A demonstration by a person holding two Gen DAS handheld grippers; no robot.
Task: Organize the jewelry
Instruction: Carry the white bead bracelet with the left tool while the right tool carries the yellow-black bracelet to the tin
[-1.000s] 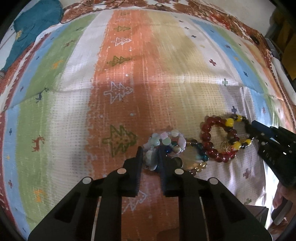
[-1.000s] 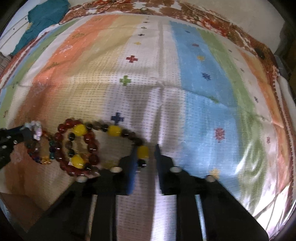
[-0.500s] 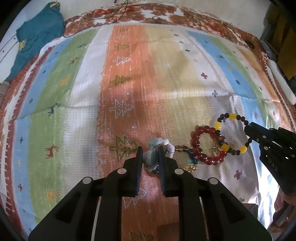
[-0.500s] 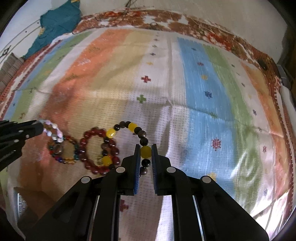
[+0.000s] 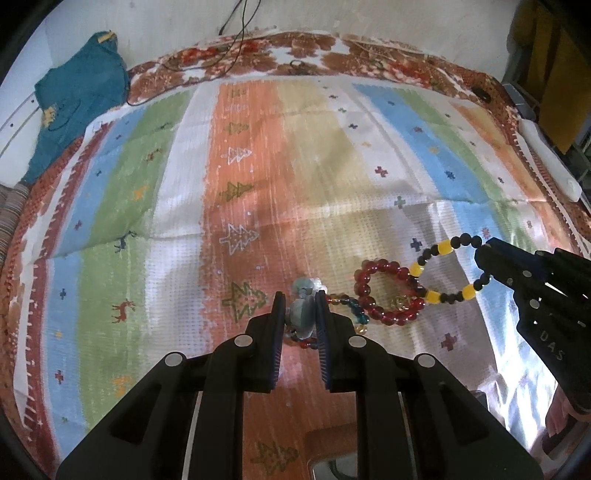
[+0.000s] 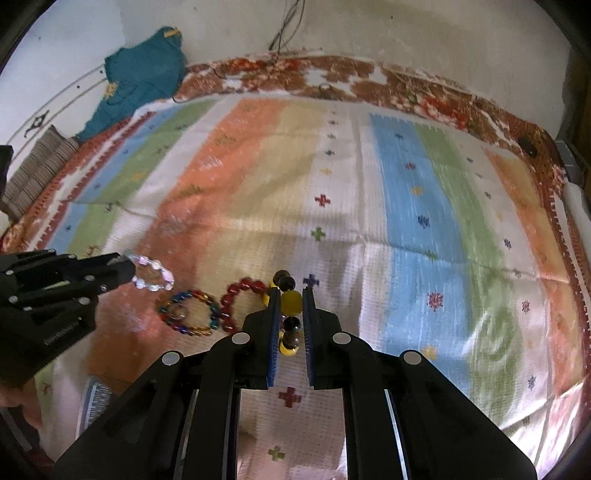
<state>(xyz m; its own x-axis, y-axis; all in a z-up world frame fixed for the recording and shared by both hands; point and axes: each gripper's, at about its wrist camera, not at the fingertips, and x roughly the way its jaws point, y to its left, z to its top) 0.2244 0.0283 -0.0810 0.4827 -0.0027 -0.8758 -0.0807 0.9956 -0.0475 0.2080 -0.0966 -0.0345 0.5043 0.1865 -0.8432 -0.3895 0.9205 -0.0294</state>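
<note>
Both tools are pinching beads. Left tool has its two black fingers pressed on a bracelet of pale, milky pastel beads; in the right wrist view this bracelet hangs as a small loop from the tip of the tool, above the cloth. Right tool is closed on a bracelet of black and yellow round beads, with one yellow bead exactly between its blue pads. In the left wrist view the same bracelet makes an open loop, and its near side crosses over a bracelet of dark red glossy beads.

Between the two tools, a bracelet of mixed blue, amber and red beads lies flat on the cloth, just beside the red bracelet.

Everything rests on a woven bedcover with stripes of orange, white, blue and green, with small tree and cross figures. Farther back, at the left corner, a teal garment lies against the white wall.
</note>
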